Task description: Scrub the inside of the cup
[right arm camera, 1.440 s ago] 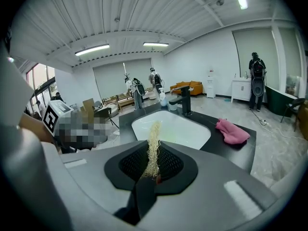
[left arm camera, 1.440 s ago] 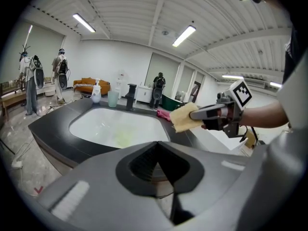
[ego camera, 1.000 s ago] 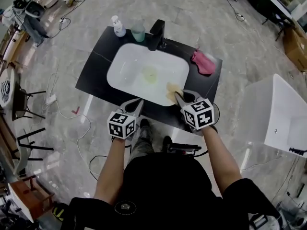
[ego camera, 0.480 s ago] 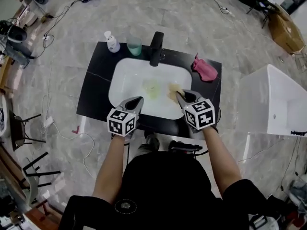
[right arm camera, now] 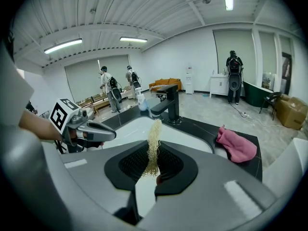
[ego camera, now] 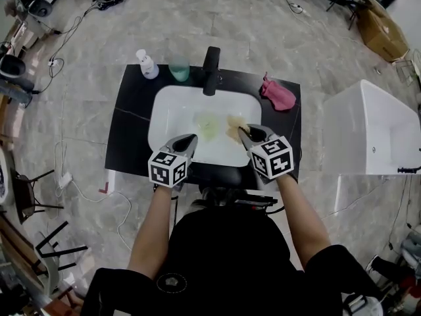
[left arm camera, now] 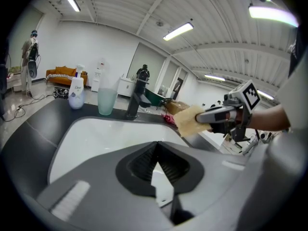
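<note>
While the pale green cup (ego camera: 178, 67) stands upright at the back of the black counter (ego camera: 128, 133), well ahead of both grippers, neither of them touches it. From the left gripper (ego camera: 191, 138) it lies across the basin and slightly to the left. From the right gripper (ego camera: 241, 131) it lies farther off to the left. A white soap bottle (ego camera: 146, 64) stands just to the cup's left. The black faucet (ego camera: 210, 71) rises just to its right, nearly straight ahead of the gap between the two grippers.

The right gripper is clamped on a yellow fibrous scrub pad (right arm camera: 154, 137). The pad is pinched edge-on between the jaws and sticks out past their tips over the near right part of the white basin (ego camera: 172, 110). The left gripper, beside it and apart from it, has its jaws pressed together with nothing between them, its tips over the basin's near edge. A pink cloth (ego camera: 278, 92) lies crumpled on the counter ahead and to the right of the right gripper.
</note>
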Action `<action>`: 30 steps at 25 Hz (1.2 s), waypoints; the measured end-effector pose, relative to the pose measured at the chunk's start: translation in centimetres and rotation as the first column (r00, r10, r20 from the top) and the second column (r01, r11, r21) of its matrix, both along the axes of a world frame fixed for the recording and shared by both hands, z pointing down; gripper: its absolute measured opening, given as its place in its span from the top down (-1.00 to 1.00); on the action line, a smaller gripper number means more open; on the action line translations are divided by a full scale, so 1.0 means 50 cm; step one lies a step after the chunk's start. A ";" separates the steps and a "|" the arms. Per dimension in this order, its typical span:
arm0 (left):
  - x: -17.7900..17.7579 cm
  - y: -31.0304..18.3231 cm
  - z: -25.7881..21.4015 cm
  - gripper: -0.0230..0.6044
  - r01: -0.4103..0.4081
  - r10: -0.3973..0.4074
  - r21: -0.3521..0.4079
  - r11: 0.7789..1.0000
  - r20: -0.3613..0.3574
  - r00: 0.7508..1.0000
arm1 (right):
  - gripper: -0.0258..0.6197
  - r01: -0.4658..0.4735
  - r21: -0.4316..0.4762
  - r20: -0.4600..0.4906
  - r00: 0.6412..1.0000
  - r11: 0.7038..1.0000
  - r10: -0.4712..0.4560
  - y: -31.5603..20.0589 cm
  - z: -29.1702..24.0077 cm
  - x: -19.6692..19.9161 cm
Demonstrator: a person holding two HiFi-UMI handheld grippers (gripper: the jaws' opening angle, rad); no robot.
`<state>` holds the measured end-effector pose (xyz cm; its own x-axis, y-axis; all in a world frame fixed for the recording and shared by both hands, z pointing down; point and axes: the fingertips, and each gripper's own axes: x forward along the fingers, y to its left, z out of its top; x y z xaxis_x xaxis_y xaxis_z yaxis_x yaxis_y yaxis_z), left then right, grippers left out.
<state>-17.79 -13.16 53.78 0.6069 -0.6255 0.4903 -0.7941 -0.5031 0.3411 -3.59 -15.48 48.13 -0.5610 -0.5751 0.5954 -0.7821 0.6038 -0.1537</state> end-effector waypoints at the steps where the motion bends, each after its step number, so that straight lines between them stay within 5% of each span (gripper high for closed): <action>1: 0.002 0.000 -0.001 0.93 0.002 -0.002 0.000 1.000 -0.001 1.000 | 0.79 0.005 0.001 0.001 1.000 1.000 -0.005 -0.002 -0.001 0.001; 30: 0.062 -0.035 -0.026 0.93 0.058 -0.058 0.001 0.998 0.056 0.997 | 0.79 0.079 0.018 0.058 0.995 0.997 -0.080 -0.068 -0.027 0.032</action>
